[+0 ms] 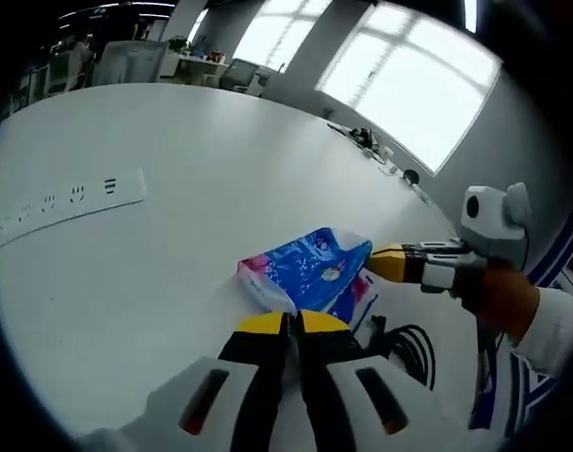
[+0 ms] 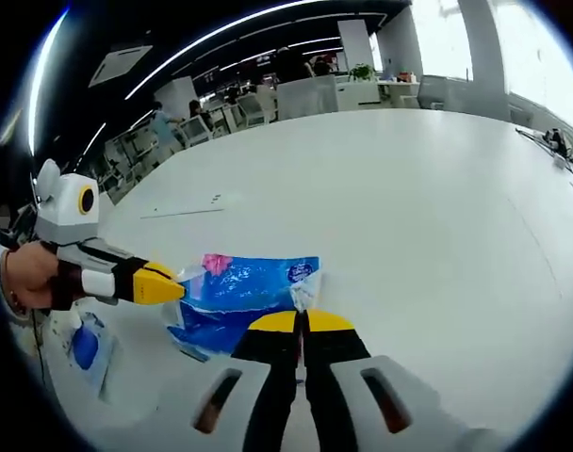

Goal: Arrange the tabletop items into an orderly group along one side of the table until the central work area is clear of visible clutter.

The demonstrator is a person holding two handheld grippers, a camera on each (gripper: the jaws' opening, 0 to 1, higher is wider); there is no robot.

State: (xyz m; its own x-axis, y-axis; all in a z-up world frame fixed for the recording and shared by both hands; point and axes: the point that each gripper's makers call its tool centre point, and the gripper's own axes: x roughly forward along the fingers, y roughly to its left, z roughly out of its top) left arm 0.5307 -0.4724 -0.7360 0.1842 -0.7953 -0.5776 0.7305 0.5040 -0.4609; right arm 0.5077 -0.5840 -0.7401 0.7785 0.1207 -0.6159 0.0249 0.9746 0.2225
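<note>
Left gripper view: white counter (image 1: 173,282) spans the frame. Blue tissue pack (image 1: 305,270) lies right of centre, just above the left claw (image 1: 293,323); its yellow-tipped jaws are pressed together at the pack's near edge, grip on it uncertain. Right claw (image 1: 384,262) enters from the right, tips together at the pack's right end. A black cable (image 1: 411,341) coils at lower right. White power strip (image 1: 65,204) sits upper left.
</note>
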